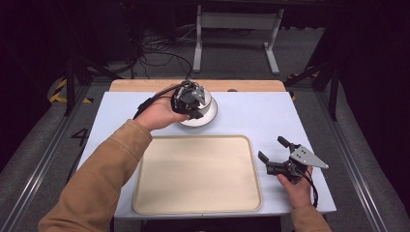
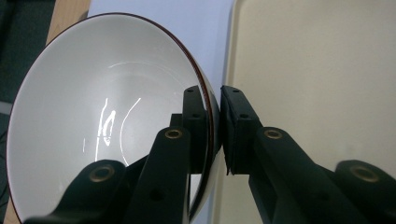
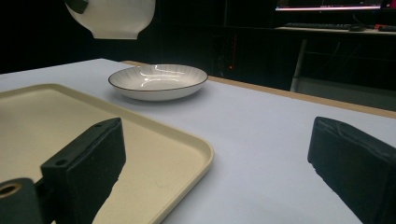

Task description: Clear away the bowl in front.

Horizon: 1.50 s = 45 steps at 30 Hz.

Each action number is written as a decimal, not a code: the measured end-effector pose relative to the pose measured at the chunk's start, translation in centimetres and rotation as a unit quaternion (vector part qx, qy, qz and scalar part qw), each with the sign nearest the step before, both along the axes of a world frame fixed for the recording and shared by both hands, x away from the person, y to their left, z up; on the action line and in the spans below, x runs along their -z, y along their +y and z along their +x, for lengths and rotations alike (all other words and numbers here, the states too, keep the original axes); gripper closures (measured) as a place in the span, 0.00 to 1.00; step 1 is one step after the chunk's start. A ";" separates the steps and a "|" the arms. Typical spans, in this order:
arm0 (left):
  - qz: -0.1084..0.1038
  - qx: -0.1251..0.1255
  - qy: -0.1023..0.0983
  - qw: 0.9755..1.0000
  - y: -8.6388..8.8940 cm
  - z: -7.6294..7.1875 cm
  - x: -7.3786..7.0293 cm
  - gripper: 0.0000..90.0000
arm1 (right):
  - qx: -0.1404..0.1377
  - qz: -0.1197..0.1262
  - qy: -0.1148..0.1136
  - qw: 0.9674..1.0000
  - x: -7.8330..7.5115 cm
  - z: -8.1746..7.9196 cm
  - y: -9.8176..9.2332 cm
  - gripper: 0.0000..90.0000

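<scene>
My left gripper (image 2: 215, 126) has its fingers (image 2: 194, 116) clamped on the rim of a white bowl (image 2: 107, 121), one finger inside the wall and one outside, so the bowl hangs tilted from a thin-edge pinch. From the right gripper view the bowl (image 3: 116, 16) is up in the air, clear of the desk (image 1: 251, 113), above and behind a shallow plate (image 3: 159, 81) that sits on the desk just beyond the tray (image 1: 198, 174). The rim grip makes sense: the wall is too wide to span. My guess is the bowl is headed for the tray, which lies bare and close by, its raised lip (image 3: 196, 154) being the one edge to clear.

My right gripper (image 1: 278, 157) rests off the tray's right side with its fingers (image 3: 88, 158) wide apart, holding nothing, out of the path. Past the desk there are cables and a stand on the floor, no obstacle.
</scene>
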<state>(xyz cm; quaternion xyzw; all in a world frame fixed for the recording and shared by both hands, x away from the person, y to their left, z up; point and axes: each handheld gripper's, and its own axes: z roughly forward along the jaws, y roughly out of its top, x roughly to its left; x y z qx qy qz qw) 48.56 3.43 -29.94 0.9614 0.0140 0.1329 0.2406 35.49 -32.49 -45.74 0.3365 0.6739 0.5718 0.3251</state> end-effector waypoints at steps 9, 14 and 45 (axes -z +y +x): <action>-0.001 0.016 -0.008 1.000 -0.3 -2.3 -1.6 0.90 | 0.000 -0.002 0.000 1.000 0.0 0.0 0.0 0.05; -0.002 0.020 -0.009 1.000 -0.4 -3.7 -1.8 0.90 | 0.000 -0.004 0.001 1.000 0.0 0.0 0.1 0.05; 0.012 0.056 0.000 0.998 0.4 -11.5 -1.0 0.90 | -0.004 -0.006 0.004 1.000 0.0 0.1 0.1 0.06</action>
